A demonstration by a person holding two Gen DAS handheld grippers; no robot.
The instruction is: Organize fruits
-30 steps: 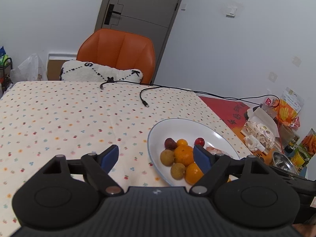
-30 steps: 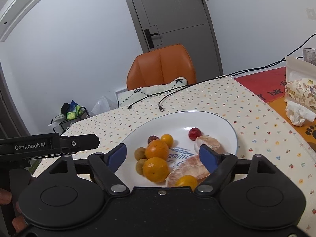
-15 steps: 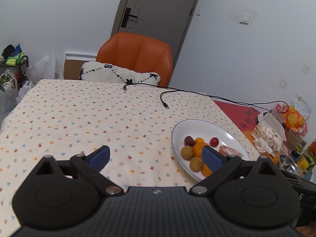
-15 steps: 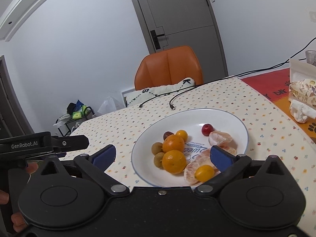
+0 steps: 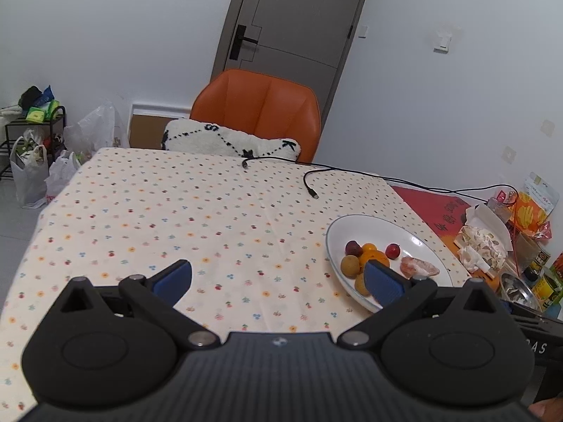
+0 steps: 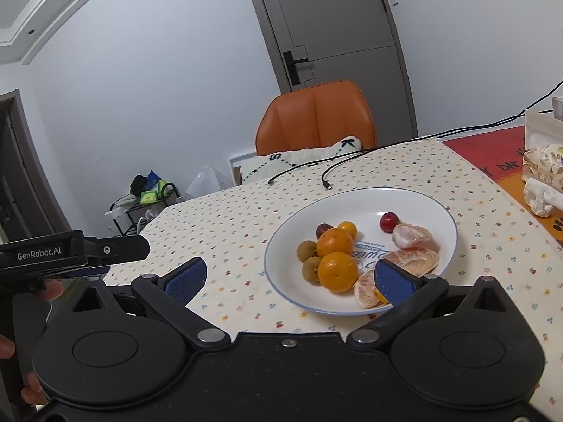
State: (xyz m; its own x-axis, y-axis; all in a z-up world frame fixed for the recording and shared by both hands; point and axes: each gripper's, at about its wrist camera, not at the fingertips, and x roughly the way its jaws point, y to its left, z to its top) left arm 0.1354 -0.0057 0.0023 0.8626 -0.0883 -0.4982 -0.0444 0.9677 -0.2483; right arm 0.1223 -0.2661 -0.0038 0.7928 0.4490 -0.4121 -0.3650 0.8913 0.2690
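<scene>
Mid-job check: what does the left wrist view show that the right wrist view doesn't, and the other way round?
Only the left wrist view shows the open left claw over the dotted tablecloth, the white plastic bags on the floor, and the metal bowl at the table's right edge.

Only the right wrist view shows the open right claw, the peeled citrus segments in full, and two brown round fruits.

Both show the white round plate of fruit, the orange chair, the black cables and the grey door.

Home dining room (orange chair (image 5: 258,112), floral tablecloth (image 5: 176,218), door (image 5: 295,24))
</scene>
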